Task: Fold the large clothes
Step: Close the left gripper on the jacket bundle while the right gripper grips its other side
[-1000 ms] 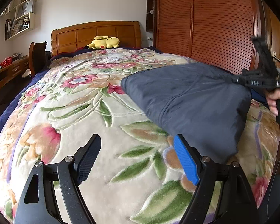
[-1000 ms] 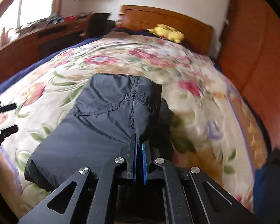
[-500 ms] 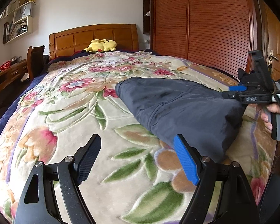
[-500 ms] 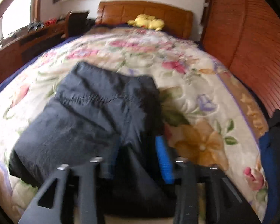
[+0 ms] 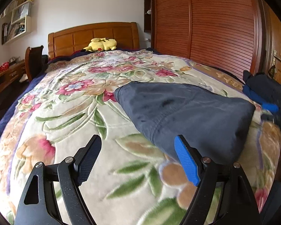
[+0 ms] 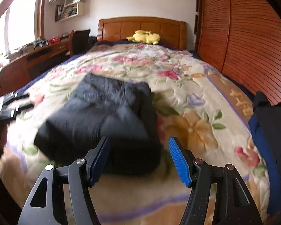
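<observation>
Folded dark garment on floral bedspread, both tools empty.
L gripper: jaws wide, garment's near corner just behind blue pad. R gripper: jaws apart, garment just ahead, untouched; no containers.

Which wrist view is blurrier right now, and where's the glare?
Right wrist view: motion blur smears the folded dark navy garment and floral blanket; the window at upper left is blown out. Left wrist view: mostly sharp, only the right edge smeared; both show fisheye bending.
</observation>
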